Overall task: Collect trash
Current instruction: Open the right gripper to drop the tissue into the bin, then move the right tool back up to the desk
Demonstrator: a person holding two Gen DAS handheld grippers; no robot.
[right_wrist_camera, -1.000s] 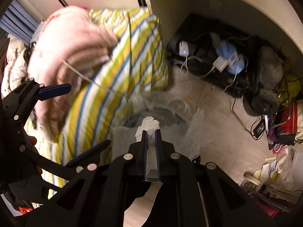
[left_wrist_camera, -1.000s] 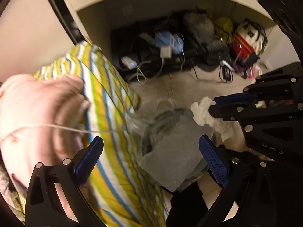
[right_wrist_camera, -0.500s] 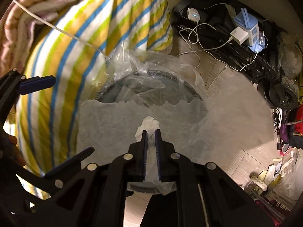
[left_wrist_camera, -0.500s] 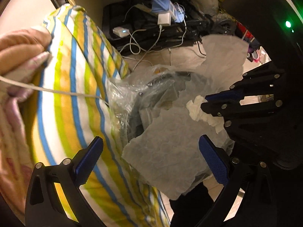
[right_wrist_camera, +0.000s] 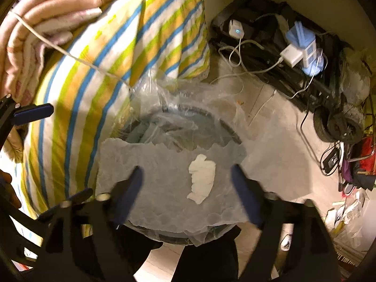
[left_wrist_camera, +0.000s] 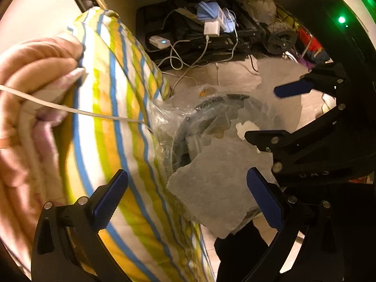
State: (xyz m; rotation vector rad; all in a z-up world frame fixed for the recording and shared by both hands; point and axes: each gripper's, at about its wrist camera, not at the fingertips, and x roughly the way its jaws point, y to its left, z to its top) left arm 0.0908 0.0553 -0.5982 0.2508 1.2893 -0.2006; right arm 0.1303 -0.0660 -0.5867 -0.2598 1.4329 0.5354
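Round trash bin (right_wrist_camera: 225, 127), clear plastic liner: crumpled white tissue (right_wrist_camera: 202, 178) lies on translucent grey sheet (right_wrist_camera: 164, 188) draped across its mouth (striped bedding (right_wrist_camera: 94, 70) alongside). Right hand-held gripper (right_wrist_camera: 188, 181) released, jaws wide above tissue; left hand-held gripper (left_wrist_camera: 188, 197) likewise released, empty.

Left gripper (left_wrist_camera: 188, 195): matte black plastic frame with triangular cut-outs, silver screw heads at the joints, two blue ribbed pads (left_wrist_camera: 110, 195) on the fingers. Right gripper (right_wrist_camera: 188, 183): same black frame, silver screws, blue pads (right_wrist_camera: 244, 195), blurred in its own view. Faint raised lettering on its body, unreadable.
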